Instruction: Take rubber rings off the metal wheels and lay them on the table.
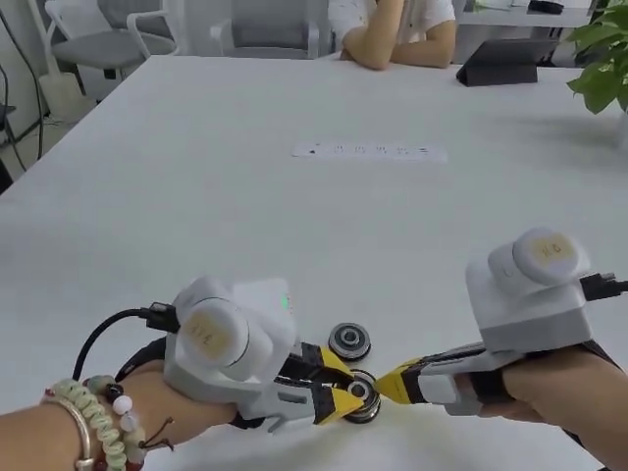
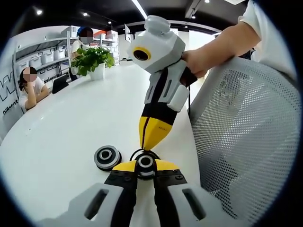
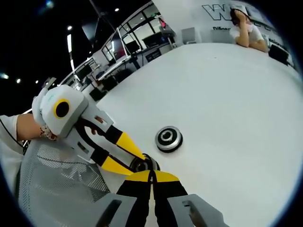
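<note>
Two small metal wheels with black rubber rings are on the white table (image 1: pixel 294 226). One wheel (image 1: pixel 349 340) lies free, also seen as a wheel (image 2: pixel 107 157) and a wheel (image 3: pixel 169 138). The other wheel (image 1: pixel 364 400) sits between the yellow jaws of my left gripper (image 1: pixel 351 394), which is shut on it (image 2: pixel 145 162). My right gripper (image 1: pixel 386 385) meets it from the opposite side, its jaws shut, tips (image 2: pixel 151 142) pinching the rubber ring's edge (image 2: pixel 137 153). In the right gripper view my right gripper (image 3: pixel 151 174) touches the held wheel (image 3: pixel 143 164).
A white flat strip (image 1: pixel 369 151) lies mid-table. A person (image 1: pixel 397 29) sits at the far end beside a dark tablet (image 1: pixel 503 61). A potted plant (image 1: pixel 603 59) stands far right. A mesh chair (image 2: pixel 241 132) is close behind the near table edge.
</note>
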The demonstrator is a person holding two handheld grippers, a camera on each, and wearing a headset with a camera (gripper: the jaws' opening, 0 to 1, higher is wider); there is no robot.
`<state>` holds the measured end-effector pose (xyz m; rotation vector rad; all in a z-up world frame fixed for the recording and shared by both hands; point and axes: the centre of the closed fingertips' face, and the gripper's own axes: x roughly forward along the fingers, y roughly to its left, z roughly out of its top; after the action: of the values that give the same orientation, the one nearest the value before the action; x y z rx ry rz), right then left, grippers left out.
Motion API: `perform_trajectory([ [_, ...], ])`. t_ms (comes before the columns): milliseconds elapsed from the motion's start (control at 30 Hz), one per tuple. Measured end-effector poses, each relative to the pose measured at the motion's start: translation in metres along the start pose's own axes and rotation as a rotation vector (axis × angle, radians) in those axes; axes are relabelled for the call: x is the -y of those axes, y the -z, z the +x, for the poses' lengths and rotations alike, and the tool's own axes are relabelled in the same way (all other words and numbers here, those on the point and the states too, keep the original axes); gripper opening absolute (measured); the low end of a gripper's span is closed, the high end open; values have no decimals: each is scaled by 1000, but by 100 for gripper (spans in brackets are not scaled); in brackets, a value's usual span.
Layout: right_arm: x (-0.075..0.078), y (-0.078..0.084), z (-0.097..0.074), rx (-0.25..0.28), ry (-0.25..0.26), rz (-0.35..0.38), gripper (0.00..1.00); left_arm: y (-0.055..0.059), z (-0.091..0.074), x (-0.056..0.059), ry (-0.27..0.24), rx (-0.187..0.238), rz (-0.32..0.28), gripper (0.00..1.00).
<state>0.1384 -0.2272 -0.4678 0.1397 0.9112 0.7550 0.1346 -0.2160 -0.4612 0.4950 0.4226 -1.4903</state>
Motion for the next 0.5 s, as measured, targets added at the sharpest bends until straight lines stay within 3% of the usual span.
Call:
perform_trajectory([
  [67, -1, -1, 0, 3, -2, 1, 0, 0, 0, -1, -2, -8, -25, 7],
  [367, -2, -3, -1, 11, -10, 2, 0, 0, -1, 1, 8, -27, -26, 11],
  [500, -2, -5, -2, 22, -9, 1, 0, -7, -6, -1, 12, -2, -40, 17],
])
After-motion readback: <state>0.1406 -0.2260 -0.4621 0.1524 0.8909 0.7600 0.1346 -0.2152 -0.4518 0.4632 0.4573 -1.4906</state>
